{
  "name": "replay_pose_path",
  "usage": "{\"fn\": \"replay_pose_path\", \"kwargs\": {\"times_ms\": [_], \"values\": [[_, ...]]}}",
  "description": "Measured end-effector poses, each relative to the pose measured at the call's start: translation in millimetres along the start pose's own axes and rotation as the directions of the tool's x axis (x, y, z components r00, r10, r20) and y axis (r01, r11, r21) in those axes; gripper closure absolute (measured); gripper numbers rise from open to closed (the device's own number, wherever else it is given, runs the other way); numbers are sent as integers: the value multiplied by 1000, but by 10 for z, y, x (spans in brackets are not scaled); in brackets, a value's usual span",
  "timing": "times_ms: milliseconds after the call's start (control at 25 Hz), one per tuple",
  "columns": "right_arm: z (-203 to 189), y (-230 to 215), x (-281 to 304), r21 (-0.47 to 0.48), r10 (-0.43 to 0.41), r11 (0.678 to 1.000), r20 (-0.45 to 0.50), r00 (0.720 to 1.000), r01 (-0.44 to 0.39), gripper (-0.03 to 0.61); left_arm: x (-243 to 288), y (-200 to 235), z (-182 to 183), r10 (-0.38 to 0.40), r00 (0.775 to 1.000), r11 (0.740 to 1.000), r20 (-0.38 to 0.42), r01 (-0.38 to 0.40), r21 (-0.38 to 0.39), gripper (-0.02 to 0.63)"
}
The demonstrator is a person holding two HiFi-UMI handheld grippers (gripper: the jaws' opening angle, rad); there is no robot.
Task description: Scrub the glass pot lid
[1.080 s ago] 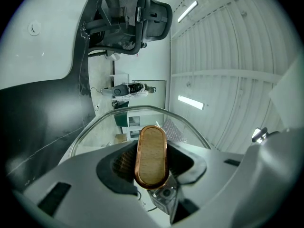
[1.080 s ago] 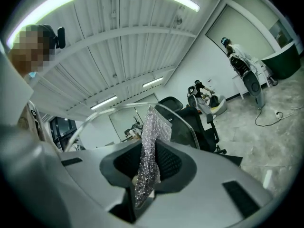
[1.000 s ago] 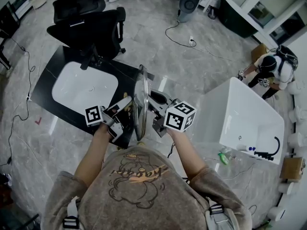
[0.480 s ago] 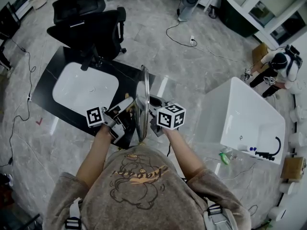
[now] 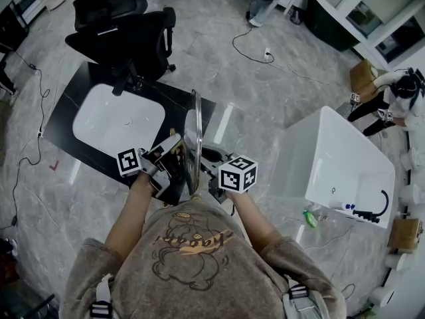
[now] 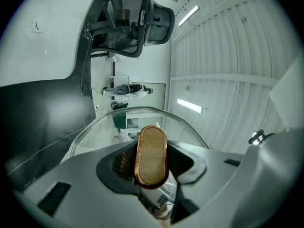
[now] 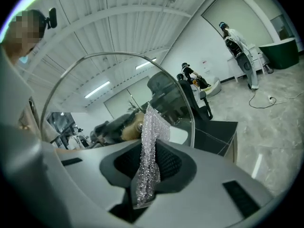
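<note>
The glass pot lid [image 5: 194, 138] stands on edge between my two grippers, above the black counter. My left gripper [image 5: 174, 154] is shut on the lid's wooden knob [image 6: 151, 156], and the lid's glass [image 6: 102, 127] curves away behind the knob. My right gripper [image 5: 208, 158] is on the lid's other side, shut on a silvery mesh scrubbing cloth [image 7: 149, 151]. The cloth's upper end reaches the glass of the lid [image 7: 95, 89]. Through the glass, the right gripper view shows the knob [image 7: 132, 127] and the left gripper beyond it.
A black counter [image 5: 66, 105] with a white sink [image 5: 116, 121] lies below and to the left. A black office chair [image 5: 123, 28] stands behind it. A white bathtub [image 5: 345, 168] is on the right, with a person [image 5: 398, 88] beyond it. A cable [image 5: 265, 58] runs over the floor.
My right gripper has slid down and back toward the person along the lid's face, with the cloth in it. The left gripper and the lid have stayed in place.
</note>
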State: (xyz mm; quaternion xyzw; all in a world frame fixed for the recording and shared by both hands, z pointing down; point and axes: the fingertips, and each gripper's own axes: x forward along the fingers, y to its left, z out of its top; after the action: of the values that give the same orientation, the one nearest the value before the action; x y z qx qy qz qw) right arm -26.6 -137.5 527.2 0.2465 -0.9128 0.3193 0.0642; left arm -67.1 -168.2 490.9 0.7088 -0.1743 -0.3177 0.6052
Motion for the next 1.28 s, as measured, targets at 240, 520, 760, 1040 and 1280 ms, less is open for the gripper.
{"fn": "replay_pose_path", "kwargs": {"times_ms": [240, 520, 760, 1040, 1280], "values": [[178, 364, -229, 29, 94, 995, 61, 994, -96, 492, -63, 85, 4, 32, 999, 999, 7, -32, -5, 433], [216, 460, -305, 16, 125, 992, 80, 989, -127, 492, -103, 160, 29, 54, 998, 999, 13, -54, -2, 433], [256, 281, -482, 34, 57, 998, 124, 991, -61, 494, -136, 49, 65, 75, 997, 996, 13, -75, 47, 434], [343, -28, -825, 64, -42, 997, 181, 982, 31, 494, -415, -18, 236, 121, 992, 987, 40, -125, 104, 433], [406, -57, -866, 56, -71, 997, 199, 978, 61, 494, -544, 125, 359, 359, 933, 865, 30, -344, 365, 434]]}}
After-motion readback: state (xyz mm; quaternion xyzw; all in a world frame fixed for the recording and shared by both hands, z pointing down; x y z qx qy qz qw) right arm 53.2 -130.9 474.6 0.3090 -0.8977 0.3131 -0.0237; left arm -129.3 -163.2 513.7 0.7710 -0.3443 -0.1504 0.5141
